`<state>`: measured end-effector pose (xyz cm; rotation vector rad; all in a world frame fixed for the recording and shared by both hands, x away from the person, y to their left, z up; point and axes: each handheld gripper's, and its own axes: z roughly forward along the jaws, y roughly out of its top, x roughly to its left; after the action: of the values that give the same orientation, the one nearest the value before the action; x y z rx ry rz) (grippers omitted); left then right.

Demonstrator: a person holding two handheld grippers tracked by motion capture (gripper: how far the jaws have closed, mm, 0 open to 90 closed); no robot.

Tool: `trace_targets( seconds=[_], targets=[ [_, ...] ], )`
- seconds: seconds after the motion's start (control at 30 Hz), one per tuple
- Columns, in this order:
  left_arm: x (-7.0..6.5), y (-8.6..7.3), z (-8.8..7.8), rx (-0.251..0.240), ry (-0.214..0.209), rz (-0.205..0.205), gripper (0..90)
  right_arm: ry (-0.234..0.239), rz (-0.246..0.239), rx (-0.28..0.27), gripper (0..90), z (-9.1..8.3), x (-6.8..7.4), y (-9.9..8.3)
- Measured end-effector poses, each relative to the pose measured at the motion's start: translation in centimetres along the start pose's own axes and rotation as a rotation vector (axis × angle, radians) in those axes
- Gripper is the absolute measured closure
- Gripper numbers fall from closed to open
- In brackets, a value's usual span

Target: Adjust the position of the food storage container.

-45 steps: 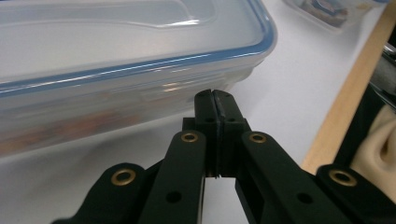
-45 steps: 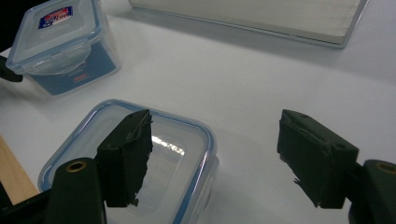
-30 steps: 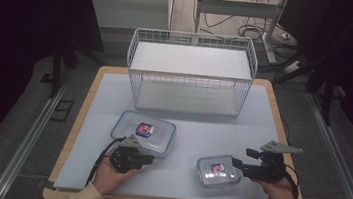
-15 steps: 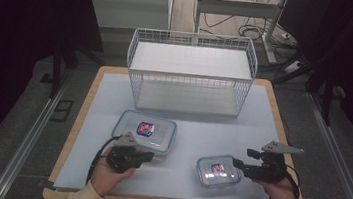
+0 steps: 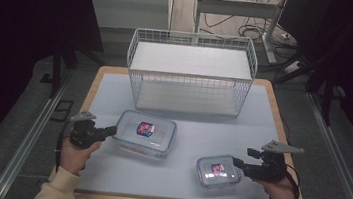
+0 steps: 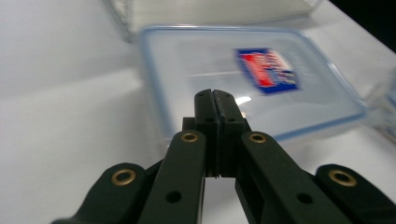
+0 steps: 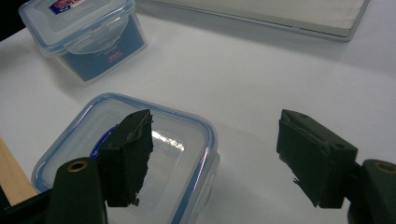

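Nearby, two lidded containers: large box (image 5: 144,136), small box (image 5: 218,171).

Two lidded containers (image 5: 145,135) (image 5: 217,171), one wire basket (image 5: 191,73), two hand-held grippers (image 5: 110,131) (image 5: 236,162).

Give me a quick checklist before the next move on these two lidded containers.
1. Left claw shut, nothing held: ok.
2. Left claw lined up with the large container, at its left end; whether it touches: cannot tell.
3. Right claw open and empty: ok.
4. Right claw around the small container: not ok, one jaw over its lid, the other off to the side.
5. Both lids on: ok; latches locked: cannot tell.
6. Wire basket at the table's far side, apart from both containers: ok.
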<state>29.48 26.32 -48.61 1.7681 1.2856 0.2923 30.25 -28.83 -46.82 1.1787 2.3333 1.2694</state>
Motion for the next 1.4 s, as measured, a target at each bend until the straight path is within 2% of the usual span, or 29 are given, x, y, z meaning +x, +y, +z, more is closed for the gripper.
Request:
trace_targets(
  seconds=[0.07,0.1,0.2,0.27,0.37,0.4,0.53,0.57,0.6,0.63,0.67,0.7,1.0,1.07,1.1,1.13,1.17,1.2,1.27,1.4],
  targets=[
    [0.8,-0.1,0.0,0.001,0.029,-0.014,89.8,0.0,0.003,-0.001,26.8,0.0,-0.1,0.0],
    [1.1,-0.2,0.0,0.004,0.03,-0.018,89.8,-0.002,0.004,-0.002,26.8,-0.1,-0.1,0.0],
    [2.4,-0.8,0.4,0.041,0.046,-0.041,89.8,-0.003,0.008,-0.003,26.8,-0.1,-0.1,0.0],
    [2.7,-1.0,0.6,0.054,0.054,-0.039,89.8,-0.001,0.004,-0.003,26.8,-0.1,-0.1,0.0],
    [2.9,-1.7,1.1,0.095,0.046,-0.049,89.8,-0.001,0.0,-0.002,26.8,-0.1,0.0,0.0],
    [2.9,-1.7,1.1,0.095,0.046,-0.049,89.8,-0.001,0.0,-0.002,26.8,-0.1,0.0,0.0],
    [2.4,-2.3,1.7,0.135,0.033,-0.032,89.8,-0.001,0.006,-0.001,26.8,-0.1,-0.1,0.0],
    [2.3,-2.5,1.9,0.136,0.002,-0.02,89.8,-0.001,0.006,-0.002,26.8,-0.1,-0.2,0.0],
    [2.3,-2.5,1.9,0.136,0.002,-0.02,89.8,-0.001,0.006,-0.002,26.8,-0.1,-0.2,0.0],
    [2.1,-2.7,2.2,0.142,-0.025,-0.022,89.8,-0.002,0.005,-0.003,26.8,-0.2,-0.2,0.0],
    [2.1,-2.7,2.2,0.142,-0.025,-0.022,89.8,-0.002,0.005,-0.003,26.8,-0.2,-0.2,0.0],
    [1.8,-2.8,2.3,0.144,-0.006,-0.005,89.8,-0.003,0.005,-0.004,26.8,-0.2,-0.2,0.0],
    [1.2,-3.0,2.3,0.146,-0.025,-0.008,89.8,0.0,0.002,-0.003,26.8,-0.1,-0.1,0.0],
    [0.7,-3.0,2.5,0.15,-0.03,-0.007,89.8,0.0,0.0,-0.003,26.8,-0.1,-0.1,0.0],
    [0.0,-2.9,2.8,0.156,-0.037,0.004,89.8,0.0,0.001,-0.002,26.7,-0.1,0.0,0.1],
    [0.0,-2.9,2.8,0.156,-0.037,0.004,89.8,0.0,0.001,-0.001,26.7,-0.1,0.0,0.1],
    [-0.7,-2.8,3.2,0.161,-0.044,0.014,89.7,0.001,0.001,-0.001,26.7,-0.1,0.0,0.1],
    [-0.7,-2.8,3.2,0.161,-0.044,0.014,89.7,0.003,0.0,-0.003,26.7,-0.1,0.1,0.1],
    [-1.7,-2.6,3.9,0.17,-0.051,0.028,89.7,0.004,-0.001,-0.001,26.7,-0.1,0.1,0.1],
    [-2.5,-2.3,4.4,0.17,-0.052,0.031,89.7,0.005,0.001,-0.002,26.7,-0.1,0.1,0.1]
  ],
)
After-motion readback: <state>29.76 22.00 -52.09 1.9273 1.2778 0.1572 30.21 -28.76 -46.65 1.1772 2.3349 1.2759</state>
